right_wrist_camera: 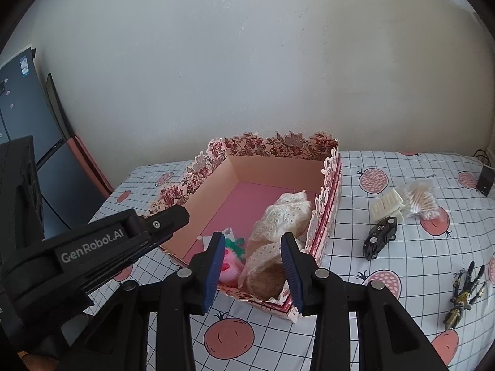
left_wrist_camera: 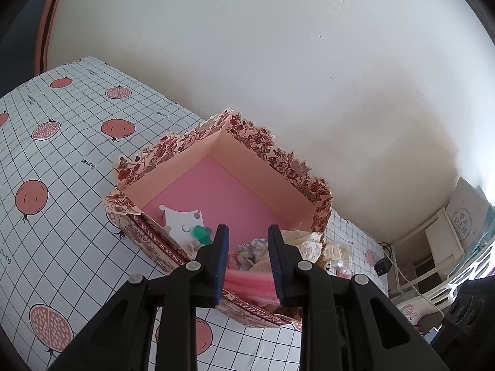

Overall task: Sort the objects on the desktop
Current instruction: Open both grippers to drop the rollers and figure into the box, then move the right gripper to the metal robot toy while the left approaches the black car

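Left wrist view first: the left gripper (left_wrist_camera: 248, 259) hangs over the near edge of the floral box (left_wrist_camera: 216, 167), its blue-padded jaws parted with a clear gap and nothing between them. Below that gap, inside the box, lies a pink ribbed item (left_wrist_camera: 247, 284) along the near wall, with a crumpled pastel wrapper (left_wrist_camera: 250, 247) just behind it. To the left sits a white plastic piece (left_wrist_camera: 182, 219) on the pink floor, a small green thing (left_wrist_camera: 201, 233) touching its near side. Cream lace fabric (left_wrist_camera: 304, 242) fills the box's right corner. The box stands on the pomegranate-print tablecloth (left_wrist_camera: 62, 154), close to the wall.

Over to the right wrist view: the right gripper (right_wrist_camera: 253, 266) hovers at the near right corner of the same box (right_wrist_camera: 269, 167), jaws wide apart and holding nothing. The lace fabric (right_wrist_camera: 278, 225) is heaped inside along the right wall, directly ahead of the gap. A pink fluffy item (right_wrist_camera: 230, 267) and a bit of green (right_wrist_camera: 232, 244) sit just left of it. The left gripper's black body (right_wrist_camera: 92, 247) reaches in from the left, its tip at the box's left wall.

Out on the cloth to the right, well apart from the box: a pack of cotton swabs (right_wrist_camera: 420, 201), white sticks (right_wrist_camera: 388, 205) beside it, a black toy car (right_wrist_camera: 380, 238) just in front, and a dark claw-like figure (right_wrist_camera: 464, 293) nearer the edge.
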